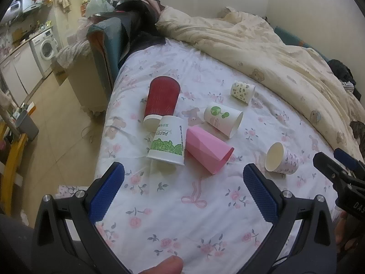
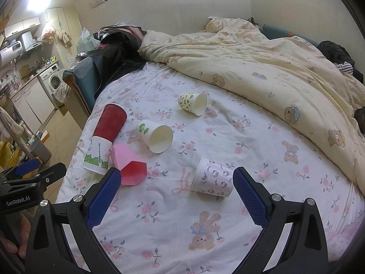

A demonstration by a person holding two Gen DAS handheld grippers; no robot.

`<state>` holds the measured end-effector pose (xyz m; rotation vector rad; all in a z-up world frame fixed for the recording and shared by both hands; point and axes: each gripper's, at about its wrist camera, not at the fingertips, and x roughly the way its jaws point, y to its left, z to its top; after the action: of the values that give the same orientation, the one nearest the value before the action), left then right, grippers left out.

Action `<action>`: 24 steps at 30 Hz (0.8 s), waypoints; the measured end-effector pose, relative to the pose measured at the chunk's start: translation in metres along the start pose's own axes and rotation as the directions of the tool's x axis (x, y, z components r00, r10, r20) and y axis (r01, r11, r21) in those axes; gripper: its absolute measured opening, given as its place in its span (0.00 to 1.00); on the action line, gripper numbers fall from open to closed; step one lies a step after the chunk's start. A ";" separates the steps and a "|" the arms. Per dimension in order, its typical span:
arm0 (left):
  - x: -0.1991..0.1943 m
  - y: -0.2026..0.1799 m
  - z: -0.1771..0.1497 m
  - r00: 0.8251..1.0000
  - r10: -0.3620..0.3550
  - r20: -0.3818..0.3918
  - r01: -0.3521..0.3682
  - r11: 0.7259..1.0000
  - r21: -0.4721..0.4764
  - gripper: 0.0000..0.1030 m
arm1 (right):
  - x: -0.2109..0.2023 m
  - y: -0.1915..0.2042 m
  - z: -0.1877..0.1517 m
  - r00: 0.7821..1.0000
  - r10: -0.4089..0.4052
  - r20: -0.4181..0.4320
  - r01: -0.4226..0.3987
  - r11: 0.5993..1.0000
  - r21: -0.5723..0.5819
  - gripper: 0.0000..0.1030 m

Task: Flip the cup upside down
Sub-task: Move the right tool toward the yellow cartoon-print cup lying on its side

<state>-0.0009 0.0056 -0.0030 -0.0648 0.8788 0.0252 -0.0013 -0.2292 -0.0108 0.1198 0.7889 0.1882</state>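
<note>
Several cups lie on their sides on the floral bed sheet (image 1: 182,205). A red ribbed cup (image 1: 162,99) (image 2: 110,121), a white "PAPER" cup with green leaves (image 1: 167,142) (image 2: 98,157) and a pink faceted cup (image 1: 207,151) (image 2: 129,165) lie together. A white cup with a green print (image 1: 222,118) (image 2: 156,138), a small patterned cup (image 1: 242,91) (image 2: 192,102) and a small pink-printed cup (image 1: 281,158) (image 2: 213,179) lie apart. My left gripper (image 1: 183,173) is open and empty, short of the pink cup. My right gripper (image 2: 176,180) is open and empty, just short of the pink-printed cup.
A cream bear-print duvet (image 2: 262,68) is bunched along the far and right side of the bed. Dark bags and clothes (image 1: 127,22) pile at the bed's far left corner. The bed edge drops to a tiled floor (image 1: 57,118) on the left, with a washing machine (image 1: 45,48) beyond.
</note>
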 end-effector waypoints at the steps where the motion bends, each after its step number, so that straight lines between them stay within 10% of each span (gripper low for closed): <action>1: -0.001 -0.001 0.004 1.000 -0.008 -0.002 0.008 1.000 0.010 1.00 | -0.001 0.000 0.001 1.000 -0.004 -0.003 0.004 1.000 0.001 0.98; 14: 0.025 -0.010 0.083 1.000 -0.005 0.001 0.005 1.000 0.004 1.00 | 0.007 -0.004 0.076 0.999 0.040 -0.032 -0.041 0.998 -0.041 0.98; 24: 0.103 -0.007 0.129 0.996 0.024 -0.085 -0.025 1.000 -0.014 1.00 | 0.091 -0.007 0.135 0.971 0.024 -0.237 -0.069 0.981 -0.182 0.98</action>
<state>0.1638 0.0071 0.0002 -0.0699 0.9640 0.0523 0.1582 -0.2217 0.0192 -0.0655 0.9988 0.3252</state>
